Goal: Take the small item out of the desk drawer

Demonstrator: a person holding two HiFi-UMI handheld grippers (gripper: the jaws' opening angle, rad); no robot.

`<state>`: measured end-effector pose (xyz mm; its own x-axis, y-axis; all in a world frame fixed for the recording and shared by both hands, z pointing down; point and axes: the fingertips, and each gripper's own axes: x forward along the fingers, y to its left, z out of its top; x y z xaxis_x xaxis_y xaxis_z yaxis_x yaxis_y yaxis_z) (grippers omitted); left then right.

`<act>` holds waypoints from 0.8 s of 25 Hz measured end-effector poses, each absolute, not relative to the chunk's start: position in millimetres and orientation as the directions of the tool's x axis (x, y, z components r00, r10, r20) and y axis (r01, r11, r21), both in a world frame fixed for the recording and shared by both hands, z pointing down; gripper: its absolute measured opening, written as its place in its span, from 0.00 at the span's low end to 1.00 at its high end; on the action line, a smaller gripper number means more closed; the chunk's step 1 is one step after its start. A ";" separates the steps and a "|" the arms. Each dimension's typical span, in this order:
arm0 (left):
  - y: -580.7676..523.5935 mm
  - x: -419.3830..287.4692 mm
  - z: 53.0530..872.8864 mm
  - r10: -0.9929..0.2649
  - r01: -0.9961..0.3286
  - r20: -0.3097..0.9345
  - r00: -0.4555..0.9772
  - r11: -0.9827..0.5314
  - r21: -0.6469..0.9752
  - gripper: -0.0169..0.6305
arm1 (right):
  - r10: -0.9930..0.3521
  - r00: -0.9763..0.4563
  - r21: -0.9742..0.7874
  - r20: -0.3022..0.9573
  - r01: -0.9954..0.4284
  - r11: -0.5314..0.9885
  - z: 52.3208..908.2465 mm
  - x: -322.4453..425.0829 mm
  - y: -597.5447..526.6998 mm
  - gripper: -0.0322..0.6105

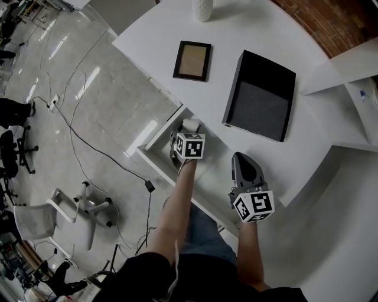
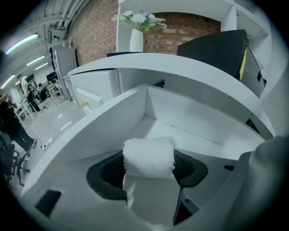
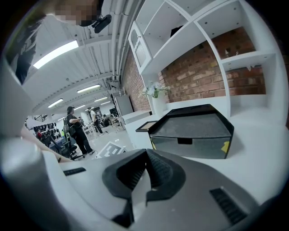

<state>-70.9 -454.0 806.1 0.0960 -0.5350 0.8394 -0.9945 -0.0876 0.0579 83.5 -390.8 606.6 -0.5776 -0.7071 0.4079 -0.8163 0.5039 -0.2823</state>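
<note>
The desk drawer (image 1: 155,143) stands pulled out at the white desk's front left edge; the left gripper view looks into its white inside (image 2: 135,113). My left gripper (image 1: 188,131) reaches over it, its jaws spread wide and shut on a small white cloth-like roll (image 2: 149,155), which also shows at the tips in the head view (image 1: 190,124). The roll hides the gap between the dark pads (image 2: 106,173). My right gripper (image 1: 241,159) hovers over the desk's front edge to the right, shut with nothing between its jaws (image 3: 145,180).
On the desk (image 1: 147,41) lie a dark picture frame (image 1: 192,60) and a black tray box (image 1: 260,94), with a white vase (image 1: 202,9) at the back. White shelves (image 1: 354,88) rise at the right. Cables (image 1: 88,141) and a chair (image 1: 77,206) are on the floor to the left.
</note>
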 end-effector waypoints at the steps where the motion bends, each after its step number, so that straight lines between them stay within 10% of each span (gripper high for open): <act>1: -453.5 -71.0 804.7 -0.537 -0.994 0.838 0.097 -0.092 0.056 0.47 | -0.708 -0.578 -0.283 0.406 -0.816 0.504 605.8 83.0 -390.1 0.05; 20: -439.3 -90.9 682.0 -0.712 -0.992 0.691 0.124 -0.087 0.089 0.47 | -0.776 -0.561 -0.238 0.289 -0.827 0.509 543.3 71.2 -387.0 0.05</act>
<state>-90.9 -439.3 682.0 0.1239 -0.7120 0.6912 -0.9923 -0.0867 0.0885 71.2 -387.0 543.3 -0.5606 -0.7761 0.2886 -0.8272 0.5088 -0.2385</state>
